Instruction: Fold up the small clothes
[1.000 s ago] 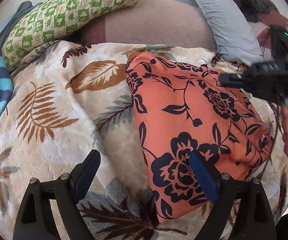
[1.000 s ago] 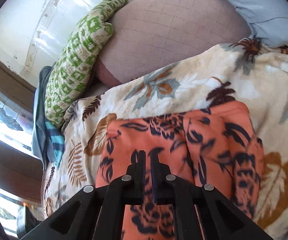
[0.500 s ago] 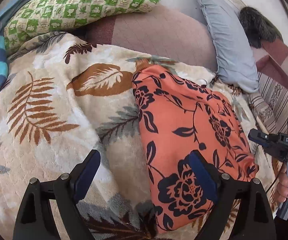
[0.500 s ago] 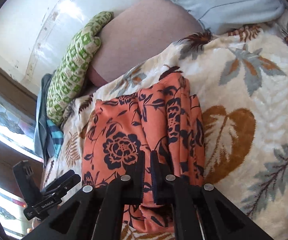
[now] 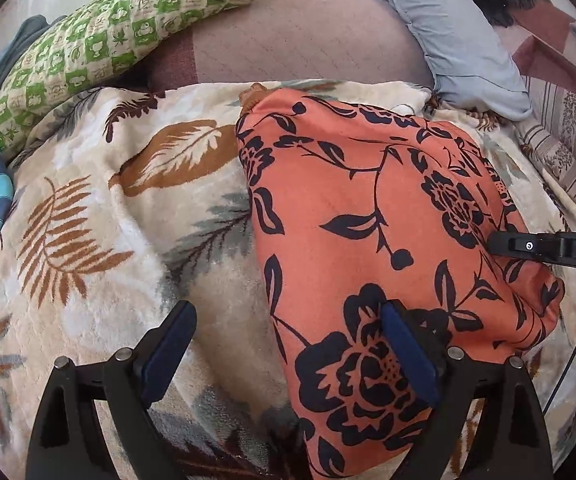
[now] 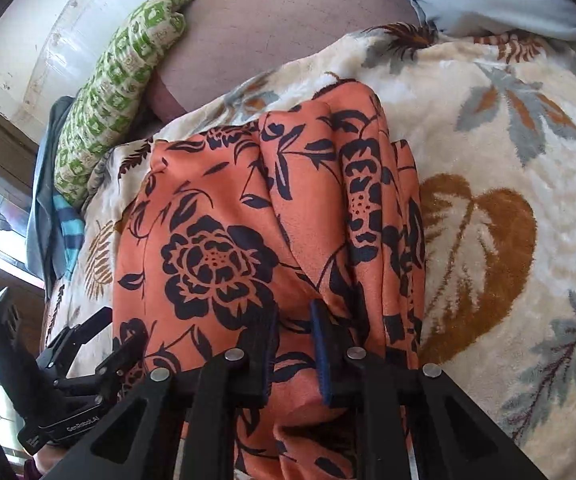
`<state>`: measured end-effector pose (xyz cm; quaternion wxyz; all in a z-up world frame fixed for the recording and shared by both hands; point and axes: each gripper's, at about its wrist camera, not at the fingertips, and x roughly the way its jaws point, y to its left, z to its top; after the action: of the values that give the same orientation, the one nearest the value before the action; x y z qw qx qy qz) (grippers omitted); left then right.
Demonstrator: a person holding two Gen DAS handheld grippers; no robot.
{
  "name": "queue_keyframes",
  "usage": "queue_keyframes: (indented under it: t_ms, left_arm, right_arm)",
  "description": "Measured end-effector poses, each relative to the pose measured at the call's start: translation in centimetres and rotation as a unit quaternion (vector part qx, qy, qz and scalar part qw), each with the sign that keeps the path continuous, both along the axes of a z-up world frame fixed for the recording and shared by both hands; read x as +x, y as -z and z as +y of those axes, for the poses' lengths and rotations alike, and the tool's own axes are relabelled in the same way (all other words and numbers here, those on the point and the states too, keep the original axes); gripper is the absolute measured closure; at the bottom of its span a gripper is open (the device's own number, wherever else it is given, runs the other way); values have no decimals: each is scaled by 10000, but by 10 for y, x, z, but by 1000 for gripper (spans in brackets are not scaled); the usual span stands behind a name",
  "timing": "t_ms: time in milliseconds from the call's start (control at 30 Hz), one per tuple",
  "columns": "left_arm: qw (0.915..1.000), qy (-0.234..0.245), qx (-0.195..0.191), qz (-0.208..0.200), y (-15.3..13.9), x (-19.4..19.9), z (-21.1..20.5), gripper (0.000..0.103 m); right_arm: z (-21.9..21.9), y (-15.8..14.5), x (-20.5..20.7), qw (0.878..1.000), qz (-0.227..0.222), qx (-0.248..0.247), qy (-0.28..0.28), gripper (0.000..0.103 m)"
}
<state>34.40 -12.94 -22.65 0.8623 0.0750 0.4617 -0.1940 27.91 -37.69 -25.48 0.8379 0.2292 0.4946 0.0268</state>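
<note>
Garment (image 5: 368,216), orange floral, is laid folded on the blanket (image 5: 87,208) near its pillow-side edge. Left gripper (image 5: 288,344) is spread wide, empty. Right gripper (image 6: 292,344) is opening, cloth between its jaws.

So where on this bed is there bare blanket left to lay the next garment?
Free: the leaf-print blanket between the orange floral garment and the green checked pillow, and the blanket on the garment's other side in the right wrist view. Crowded: the pillows along the far edge.

"DAS" on right tongs (image 5: 548,248), "GenRobot.AI" on left tongs (image 6: 75,424)
</note>
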Motion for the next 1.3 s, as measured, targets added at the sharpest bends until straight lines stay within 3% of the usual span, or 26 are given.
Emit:
queue_keyframes:
  t_ms: [300,500,1000,1300]
  left_arm:
    - [9993,25,241,-289,-7,-6,-7,9]
    - [9993,23,241,-279,-4,-6,-7,9]
    - [9992,-24,253,-307,-1,-7,-8,8]
    - [9997,-168,170,-74,9,0,-5,1]
  right_arm:
    - [3,-22,-9,9985,-465,-287,32,83]
    - [5,-1,-1,9994,1,-340,-34,83]
    - [1,-2,2,9995,-11,-322,-74,83]
    - [4,-1,3,9995,19,-307,4,83]
